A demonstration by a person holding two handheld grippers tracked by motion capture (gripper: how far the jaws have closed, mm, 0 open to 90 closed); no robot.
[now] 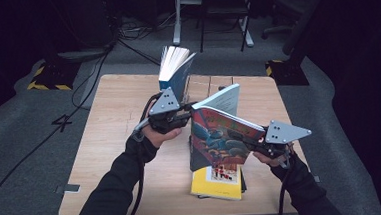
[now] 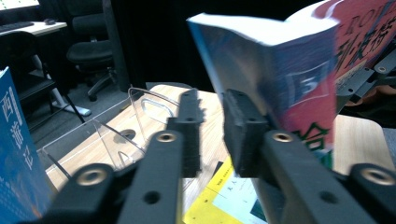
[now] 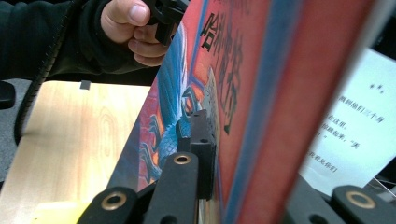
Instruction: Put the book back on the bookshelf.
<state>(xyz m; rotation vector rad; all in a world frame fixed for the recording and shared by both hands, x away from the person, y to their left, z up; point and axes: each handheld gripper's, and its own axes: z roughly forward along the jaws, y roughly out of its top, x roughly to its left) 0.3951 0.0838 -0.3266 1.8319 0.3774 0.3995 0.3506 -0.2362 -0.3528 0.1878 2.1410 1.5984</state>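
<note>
Red and blue on its cover, the book point(image 1: 219, 138) hung tilted in the air above the table point(image 1: 105, 142), over a yellow book point(image 1: 218, 183) that lay flat near the front edge. The right tool point(image 1: 253, 144) pinched it at the lower right, one pad point(image 3: 201, 140) flat against the cover, the far pad hidden behind the pages. The left tool point(image 1: 186, 115) sat at the book's upper left corner, its jaws spread, with the book's edge against the outside of one pad point(image 2: 243, 130), so it gripped nothing. A blue book point(image 1: 175, 71) already stood upright at the far edge beside a clear stand point(image 2: 116, 135). By my reading, lifting was done; standing this book up by the blue one remained, then the yellow one
</note>
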